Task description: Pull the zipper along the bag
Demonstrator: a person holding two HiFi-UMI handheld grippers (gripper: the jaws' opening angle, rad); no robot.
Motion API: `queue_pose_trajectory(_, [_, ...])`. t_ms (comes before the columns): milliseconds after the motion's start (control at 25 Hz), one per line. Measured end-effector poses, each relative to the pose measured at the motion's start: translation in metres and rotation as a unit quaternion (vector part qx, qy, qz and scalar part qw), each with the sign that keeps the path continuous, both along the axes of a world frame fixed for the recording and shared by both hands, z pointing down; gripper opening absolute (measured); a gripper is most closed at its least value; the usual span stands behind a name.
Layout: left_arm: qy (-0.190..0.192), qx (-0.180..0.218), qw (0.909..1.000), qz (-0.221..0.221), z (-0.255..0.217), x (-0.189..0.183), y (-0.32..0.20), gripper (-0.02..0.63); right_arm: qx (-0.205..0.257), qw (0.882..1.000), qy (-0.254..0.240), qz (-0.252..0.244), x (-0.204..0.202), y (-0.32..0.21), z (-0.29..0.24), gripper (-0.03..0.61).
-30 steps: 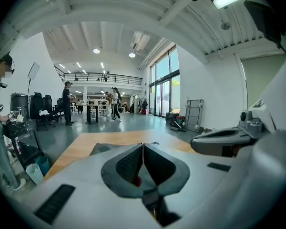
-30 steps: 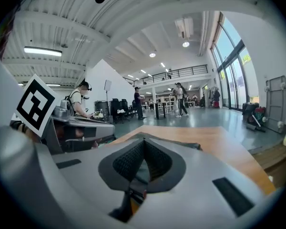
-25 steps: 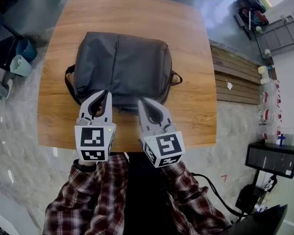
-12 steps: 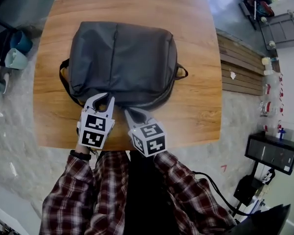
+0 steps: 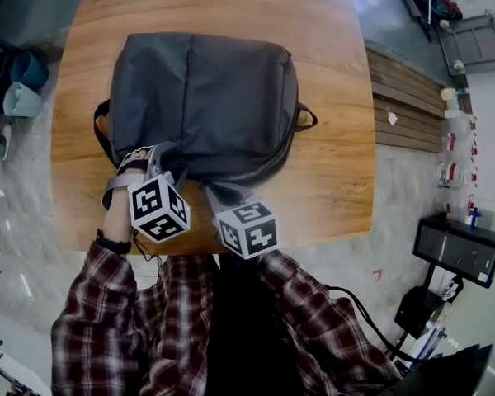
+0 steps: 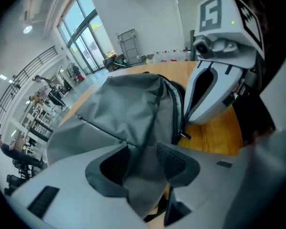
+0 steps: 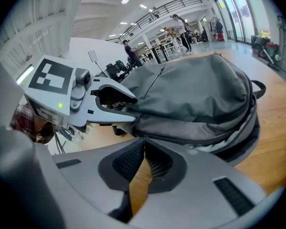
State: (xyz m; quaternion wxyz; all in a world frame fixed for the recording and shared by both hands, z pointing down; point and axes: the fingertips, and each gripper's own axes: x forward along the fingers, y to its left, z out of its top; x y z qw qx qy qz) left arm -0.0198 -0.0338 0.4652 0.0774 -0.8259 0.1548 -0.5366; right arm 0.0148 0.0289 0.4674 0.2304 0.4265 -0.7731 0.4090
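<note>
Firstly, at far left two bluish tubs [image 5: 21, 100] stand on the floor; what they hold I cannot tell. Next, the left gripper [image 6: 143, 147] is released: its jaws have just been opening, and a fold of the bag [image 5: 202, 97] lies between them. The grey bag rests closed on the table [image 5: 330, 180], contents hidden. The right gripper [image 7: 144, 142] is clenched, tips together at the zipper [image 7: 189, 138]; whether they pinch a pull is unclear. Further right lie planks [image 5: 400, 106] and a black box [image 5: 460, 250].
</note>
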Motion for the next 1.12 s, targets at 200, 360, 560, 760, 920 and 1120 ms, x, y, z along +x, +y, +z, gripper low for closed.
queue_pose_trajectory(200, [-0.025,0.026,0.9991,0.02,0.018,0.005,0.001,0.189,-0.064,0.998,-0.02,0.005,-0.012,0.004,0.02,0.056])
queue_pose_trajectory(360, [0.014,0.025,0.9996,-0.006,0.026,0.003,-0.002,0.187,-0.091,0.994,-0.048,0.028,-0.024,0.0,0.029,0.092])
queue_pose_trajectory(560, [0.039,0.044,0.9982,-0.016,0.026,0.003,0.0,0.178,-0.116,0.987,-0.071,0.079,-0.026,-0.01,0.037,0.091])
queue_pose_trajectory(760, [0.043,0.055,0.9974,-0.016,0.026,0.002,0.001,0.178,-0.153,0.977,-0.08,0.124,-0.025,-0.014,0.048,0.091])
queue_pose_trajectory(920, [0.05,0.063,0.9966,-0.02,0.025,0.001,0.001,0.173,-0.17,0.967,-0.073,0.175,-0.019,-0.016,0.057,0.039])
queue_pose_trajectory(1120, [0.052,0.07,0.9959,-0.021,0.025,0.002,-0.001,0.173,-0.141,0.973,-0.05,0.176,-0.016,-0.015,0.057,0.017])
